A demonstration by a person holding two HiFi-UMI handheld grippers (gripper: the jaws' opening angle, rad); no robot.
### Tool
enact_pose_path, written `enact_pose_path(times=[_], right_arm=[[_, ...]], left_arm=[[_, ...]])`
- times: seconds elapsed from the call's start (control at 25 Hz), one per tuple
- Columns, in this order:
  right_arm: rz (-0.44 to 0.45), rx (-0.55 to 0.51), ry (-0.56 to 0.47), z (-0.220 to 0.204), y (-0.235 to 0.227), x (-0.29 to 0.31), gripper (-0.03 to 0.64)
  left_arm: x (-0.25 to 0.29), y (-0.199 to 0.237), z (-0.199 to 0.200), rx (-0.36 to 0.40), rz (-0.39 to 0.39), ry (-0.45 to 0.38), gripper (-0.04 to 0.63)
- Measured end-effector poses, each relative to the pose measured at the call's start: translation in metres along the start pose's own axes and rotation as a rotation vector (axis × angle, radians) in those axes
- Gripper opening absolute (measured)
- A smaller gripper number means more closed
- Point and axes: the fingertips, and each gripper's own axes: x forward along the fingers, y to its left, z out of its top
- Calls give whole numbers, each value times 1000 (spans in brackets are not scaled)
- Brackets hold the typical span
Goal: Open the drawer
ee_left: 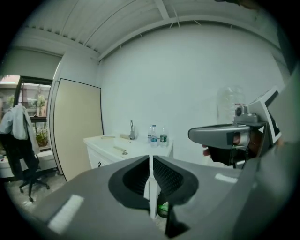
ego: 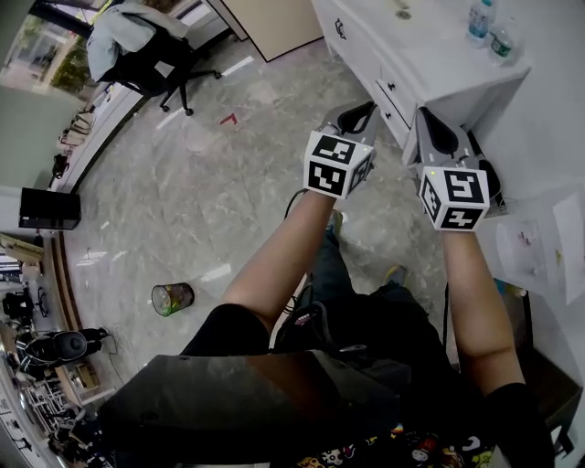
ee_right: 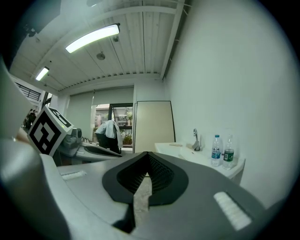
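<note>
A white cabinet [ego: 430, 64] with a sink top stands at the upper right of the head view. Its drawer fronts carry small dark handles [ego: 380, 88], one of which shows as a handle [ee_left: 99, 164] in the left gripper view. My left gripper [ego: 361, 114] is shut and empty, held in the air short of the cabinet's front. My right gripper [ego: 441, 130] is also shut and empty, just before the cabinet's near corner. In the left gripper view the cabinet [ee_left: 117, 150] lies ahead, beyond the left gripper [ee_left: 150, 159]. The right gripper [ee_right: 148, 155] points along the wall, with the cabinet top [ee_right: 187, 153] ahead on its right.
Two water bottles [ego: 479, 20] and a faucet [ee_left: 131, 129] stand on the cabinet top. A beige panel [ego: 279, 23] leans beyond it. An office chair with a jacket [ego: 146, 46] is at the far left, a waste bin [ego: 172, 298] on the marble floor, and papers [ego: 539, 247] at right.
</note>
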Motion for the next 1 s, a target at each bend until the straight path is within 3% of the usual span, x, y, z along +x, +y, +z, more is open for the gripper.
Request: enact_pose_path(times=[0.2,0.36,0.64,0.84,1.0], right_arm=[[-154,20,39,-20,-11,86,21],[-314,65,52,-50,-28,161,21],[-534,94,68,-121,-34,229,21],[-659,123,76,-190,-46,268,21],[-683,114,76,-249,-61,297,21]], left_arm=[[74,72,-23,18,-180,35,34],[137,135,-42,53,-310,9,40],[199,198,-103,107,-503,5,48],[257,211,-165,154,-602,27,80],[309,200,-223,144,-638,28,101]])
